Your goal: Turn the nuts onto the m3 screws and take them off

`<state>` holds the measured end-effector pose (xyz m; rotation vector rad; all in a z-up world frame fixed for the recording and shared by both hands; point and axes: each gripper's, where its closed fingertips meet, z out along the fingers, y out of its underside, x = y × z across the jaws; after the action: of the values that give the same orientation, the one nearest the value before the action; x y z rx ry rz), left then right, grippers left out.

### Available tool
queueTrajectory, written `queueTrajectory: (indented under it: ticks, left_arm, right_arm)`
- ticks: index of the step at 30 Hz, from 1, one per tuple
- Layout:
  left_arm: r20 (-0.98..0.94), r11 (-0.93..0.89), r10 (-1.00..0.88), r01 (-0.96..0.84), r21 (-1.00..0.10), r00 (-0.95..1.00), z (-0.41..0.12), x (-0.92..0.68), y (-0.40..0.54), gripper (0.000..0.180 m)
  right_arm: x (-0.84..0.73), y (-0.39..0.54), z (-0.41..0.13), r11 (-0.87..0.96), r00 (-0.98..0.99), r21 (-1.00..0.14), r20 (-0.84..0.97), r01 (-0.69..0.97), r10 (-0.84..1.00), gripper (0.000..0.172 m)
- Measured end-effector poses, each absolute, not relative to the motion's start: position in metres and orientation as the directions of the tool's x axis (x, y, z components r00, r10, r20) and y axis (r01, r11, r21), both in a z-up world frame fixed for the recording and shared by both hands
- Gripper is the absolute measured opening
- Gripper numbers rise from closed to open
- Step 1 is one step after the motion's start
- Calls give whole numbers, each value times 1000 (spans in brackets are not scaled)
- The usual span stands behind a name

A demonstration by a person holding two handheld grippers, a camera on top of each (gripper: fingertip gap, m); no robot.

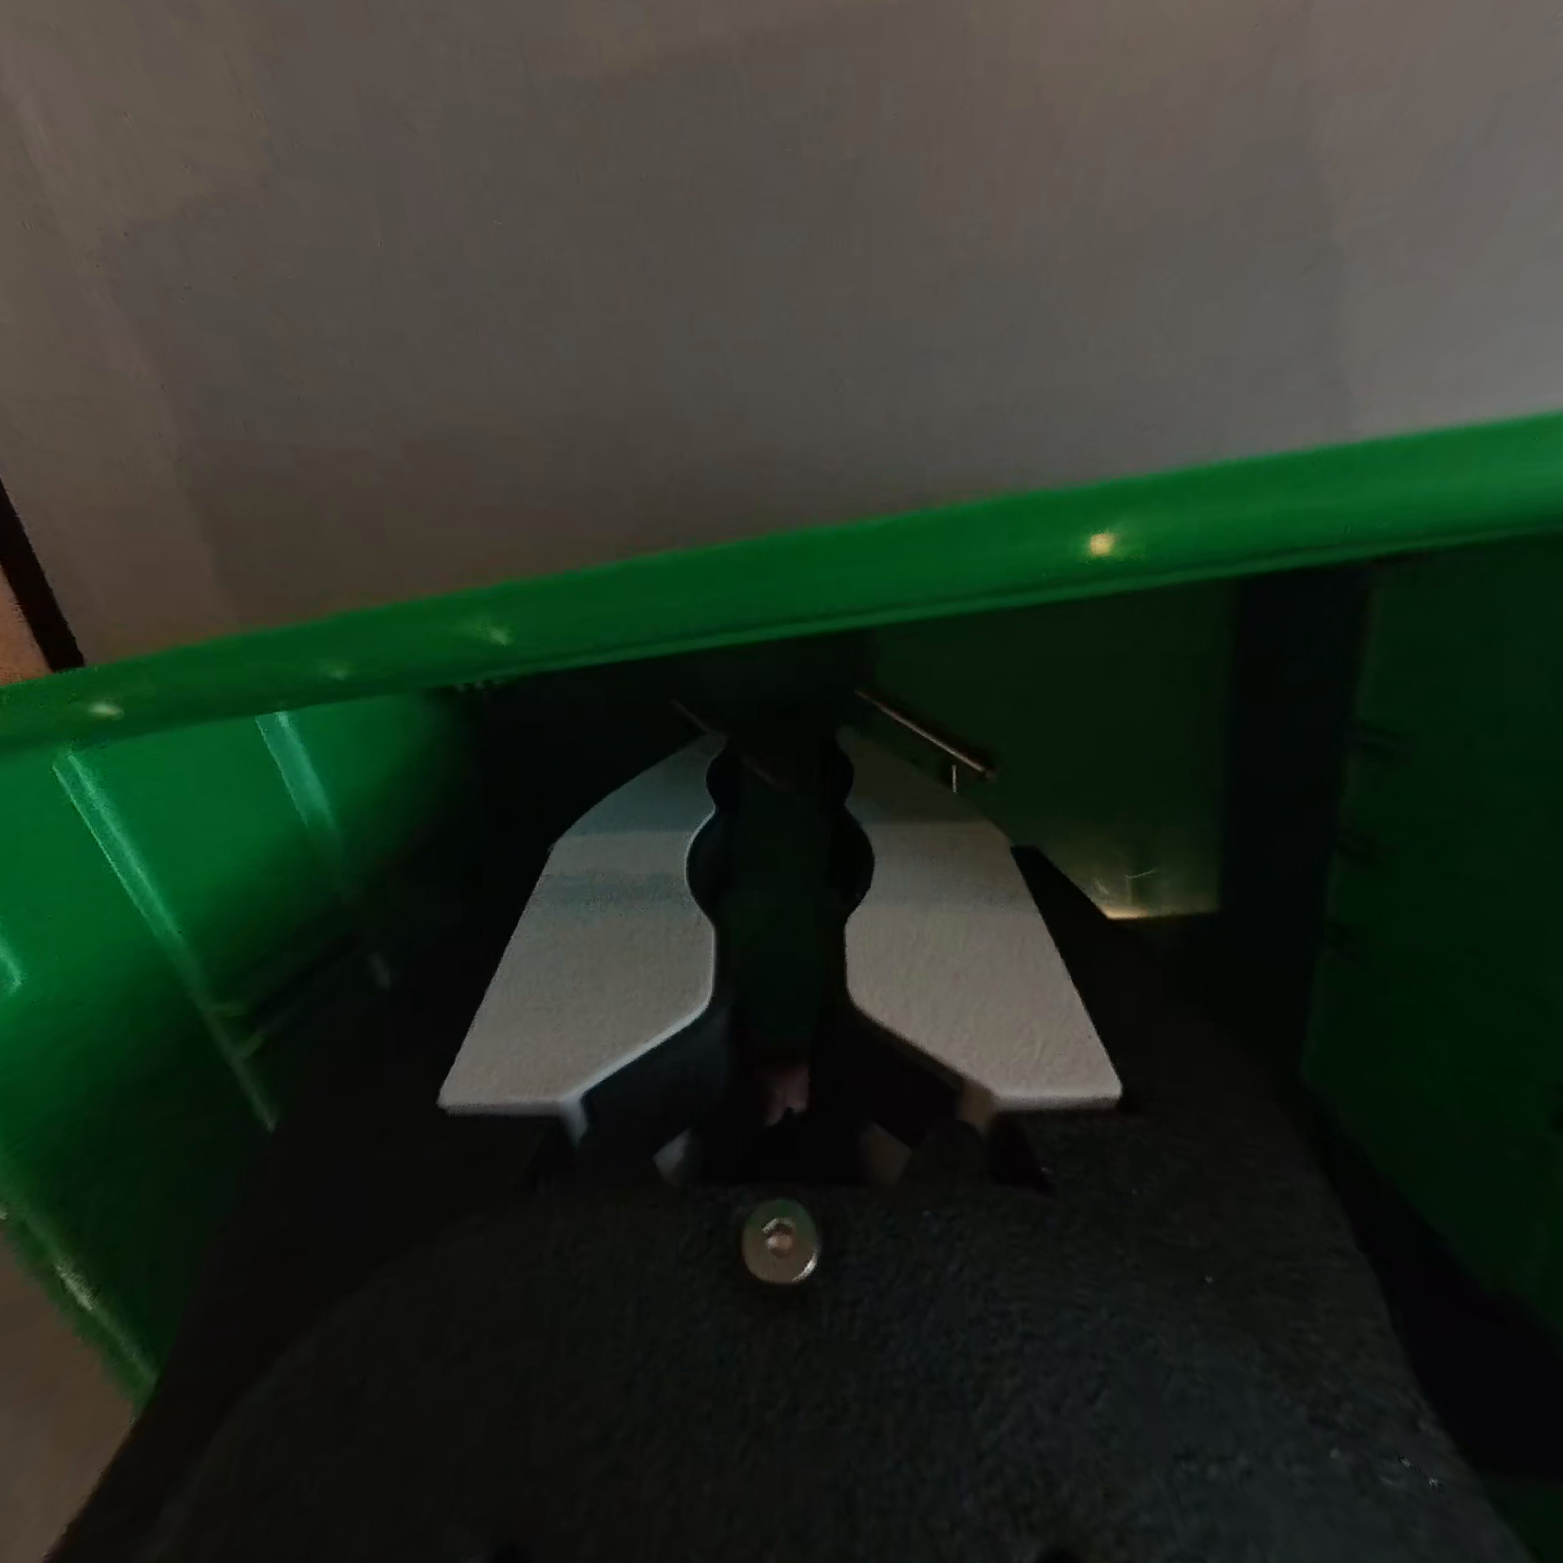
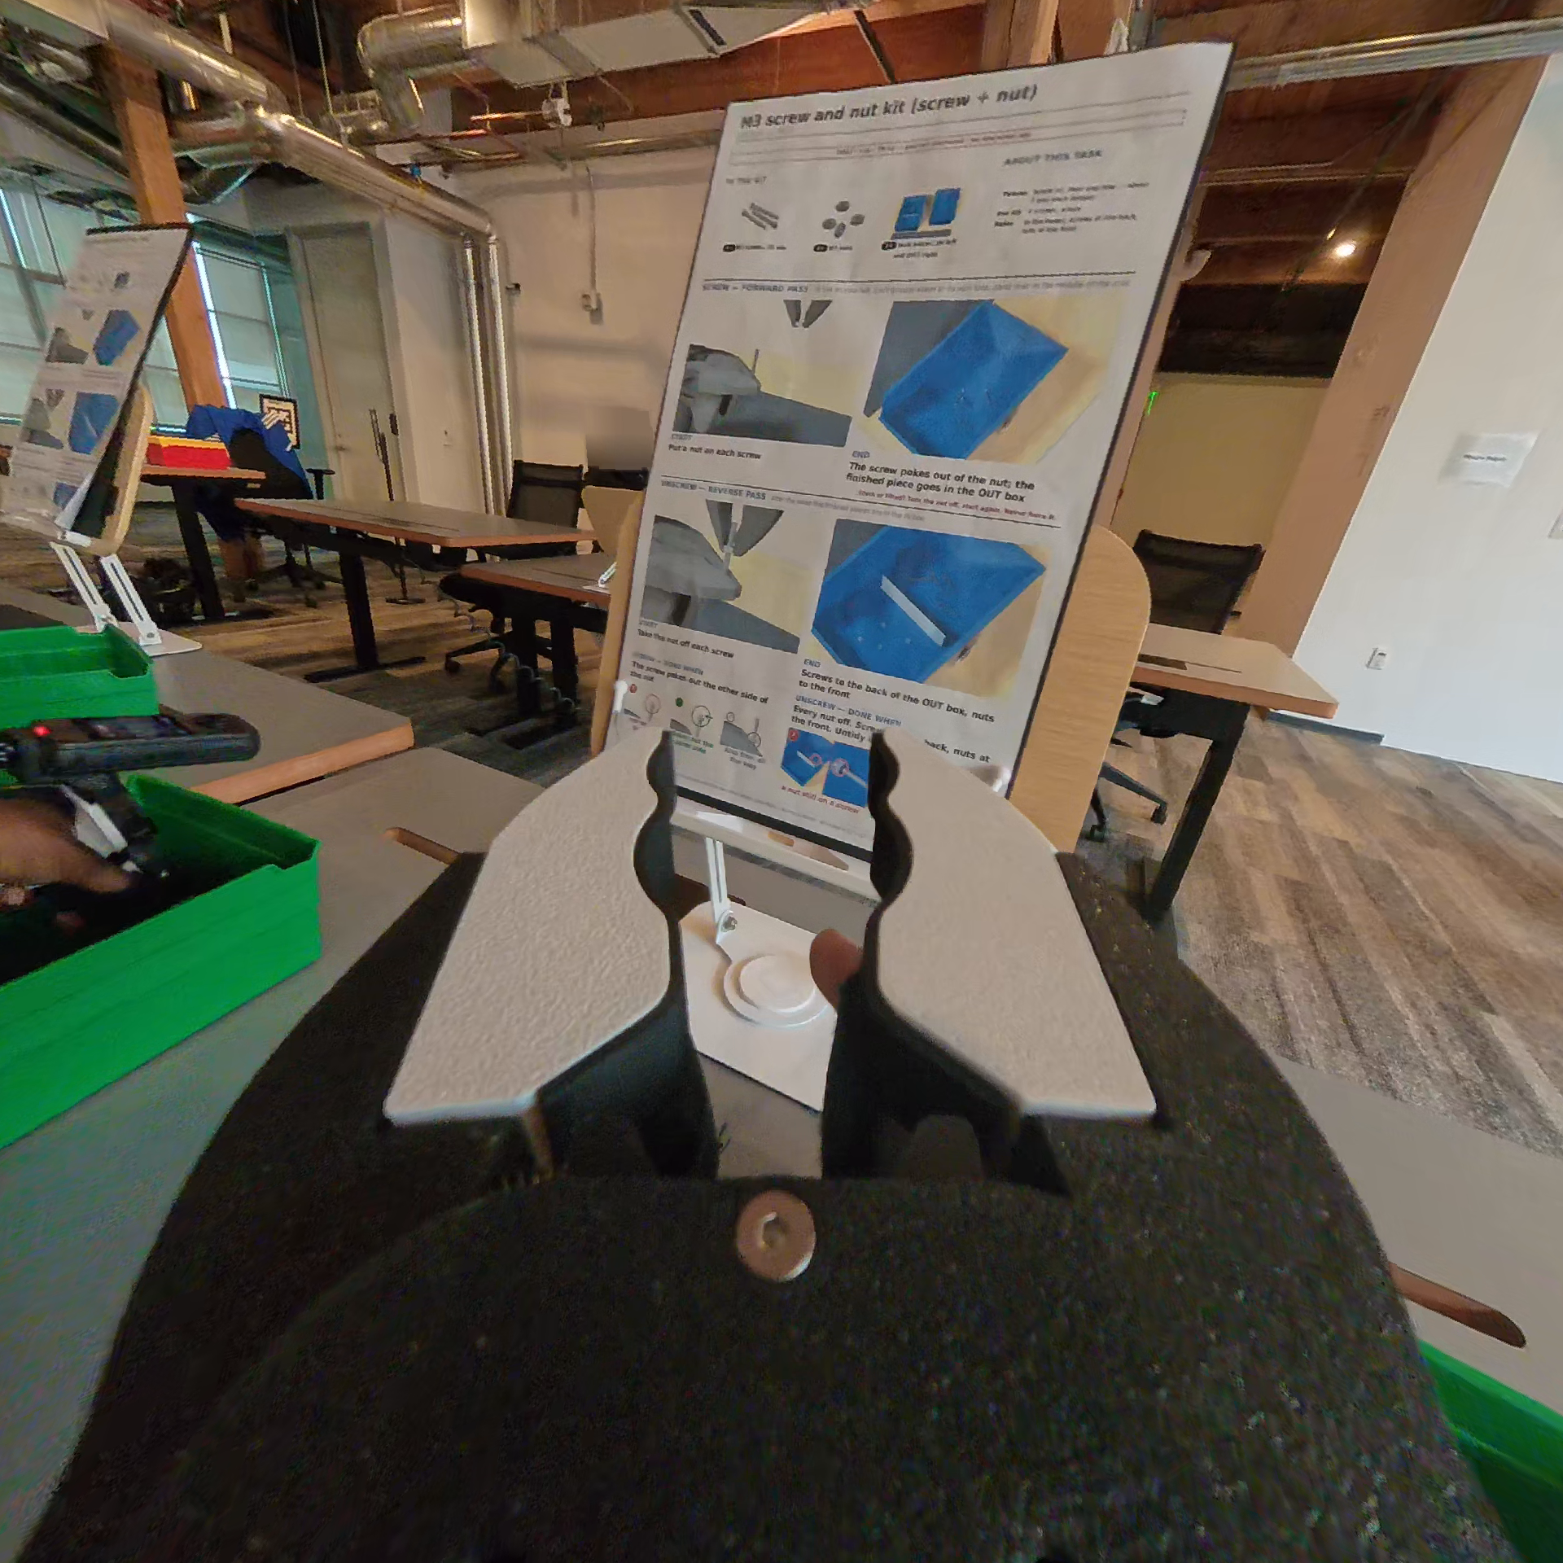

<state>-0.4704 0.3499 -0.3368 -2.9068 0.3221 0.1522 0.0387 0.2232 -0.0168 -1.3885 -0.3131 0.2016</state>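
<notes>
Reaching, left wrist view: the left gripper (image 1: 782,753) is deep inside the green box (image 1: 846,575), its tips in shadow under the far rim.
Left state: the jaws stand a little apart, not clamped. Whether either pad touches anything cannot be told in the dark.
Screw: one thin metal screw (image 1: 922,734) lies slantwise on the box floor and crosses right at the tips, its right end clear of them. No nut can be made out.
Step in hand: most likely picking that screw up.
Doing it well: the screw lies across the jaw gap, so the wrist should turn until the shank runs between the pads. The jaws should close near the head end, leaving bare thread for the nut.

Waiting, right wrist view: the right gripper (image 2: 770,761) hangs over the bench (image 2: 338,812), spread wide and empty, facing the instruction sheet (image 2: 930,381).
Left side: the hand (image 2: 51,846) and the other gripper dip into the green box.
Doing it well: the right gripper should stay clear until the screw is lifted and steady.
</notes>
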Motion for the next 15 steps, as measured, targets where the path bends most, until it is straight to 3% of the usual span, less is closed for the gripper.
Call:
queueTrajectory:
  ticks: [6, 15]
  left_arm:
    - [-83, -968, -195, -205, -144, 977, -336, -474, 343, 16]
    - [-29, -971, -159, -161, -178, 987, -339, -474, 343, 4]
  right_arm:
    - [38, 224, -17, 176, 944, -983, 104, 50, 315, 43]
    - [40, 225, -17, 181, 948, -982, 113, 59, 299, 43]
